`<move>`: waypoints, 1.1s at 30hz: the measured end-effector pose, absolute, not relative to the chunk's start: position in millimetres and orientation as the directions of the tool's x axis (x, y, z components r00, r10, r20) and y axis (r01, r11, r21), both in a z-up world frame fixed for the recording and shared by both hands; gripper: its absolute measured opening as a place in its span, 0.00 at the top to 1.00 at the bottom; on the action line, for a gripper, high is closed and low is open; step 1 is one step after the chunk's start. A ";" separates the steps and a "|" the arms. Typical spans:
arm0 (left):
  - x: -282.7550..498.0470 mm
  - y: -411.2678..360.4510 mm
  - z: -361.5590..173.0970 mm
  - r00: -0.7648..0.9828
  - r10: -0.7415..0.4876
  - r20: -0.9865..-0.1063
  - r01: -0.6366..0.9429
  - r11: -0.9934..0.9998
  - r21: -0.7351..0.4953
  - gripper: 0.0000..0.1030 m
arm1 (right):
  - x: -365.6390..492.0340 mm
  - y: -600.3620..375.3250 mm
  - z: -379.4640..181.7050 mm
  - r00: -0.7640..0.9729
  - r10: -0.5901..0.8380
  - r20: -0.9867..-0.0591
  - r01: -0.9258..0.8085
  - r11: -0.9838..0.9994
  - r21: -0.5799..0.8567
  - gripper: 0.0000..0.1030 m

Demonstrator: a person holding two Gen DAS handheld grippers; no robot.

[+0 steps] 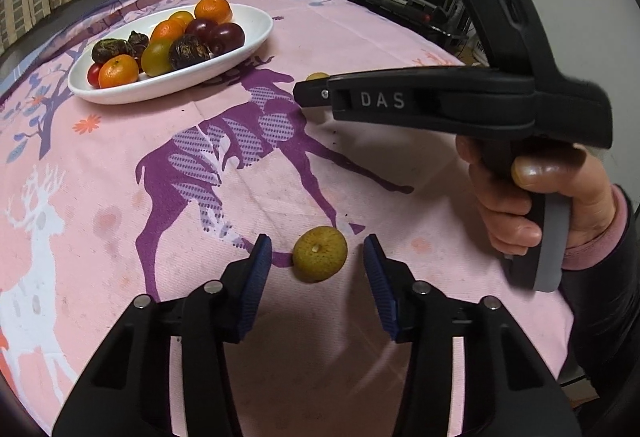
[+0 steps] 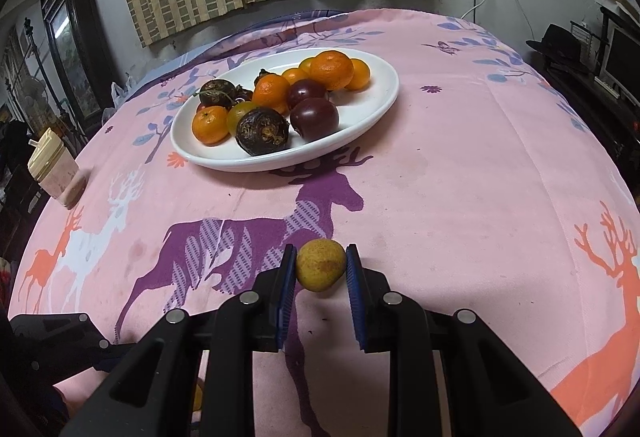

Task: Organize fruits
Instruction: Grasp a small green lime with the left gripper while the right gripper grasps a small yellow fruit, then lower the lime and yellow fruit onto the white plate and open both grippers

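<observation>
Right gripper [image 2: 321, 269] has its jaws clamped on one yellow fruit [image 2: 320, 264] short of the white plate [image 2: 384, 101], presumably headed there, while left gripper [image 1: 318, 257] sits half-open around another yellow fruit [image 1: 320, 254] without touching.

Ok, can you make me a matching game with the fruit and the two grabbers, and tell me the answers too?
Things:
1. left gripper
2. right gripper
3. orange mandarins
4. pink cup

Where or how:
A. piled on the white plate
B. at the table's edge, far from the plate
C. squeezing a yellow-brown fruit
D. jaws on either side of another yellow-brown fruit lying on the cloth, not touching it

Pairs: 1-D, 2-C, 3-A, 4-B
</observation>
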State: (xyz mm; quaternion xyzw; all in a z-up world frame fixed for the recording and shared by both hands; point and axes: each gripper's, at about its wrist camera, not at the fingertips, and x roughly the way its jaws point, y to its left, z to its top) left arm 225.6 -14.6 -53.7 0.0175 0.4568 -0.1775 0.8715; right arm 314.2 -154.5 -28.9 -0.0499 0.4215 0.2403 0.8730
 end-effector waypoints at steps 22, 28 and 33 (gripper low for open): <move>225.2 -5.1 -44.0 0.548 -0.256 -0.796 0.320 0.944 -0.083 0.74 | 312.6 -154.3 -28.0 0.536 0.372 -0.758 -0.464 0.880 0.103 0.76; 240.4 24.2 -29.0 0.589 -0.256 -0.767 0.286 0.953 -0.099 0.74 | 311.1 -156.9 -27.3 0.552 0.364 -0.750 -0.461 0.883 0.089 0.76; 260.3 48.3 -19.5 0.612 -0.255 -0.749 0.241 0.962 -0.131 0.74 | 313.0 -159.7 -26.1 0.578 0.339 -0.742 -0.440 0.896 0.066 0.76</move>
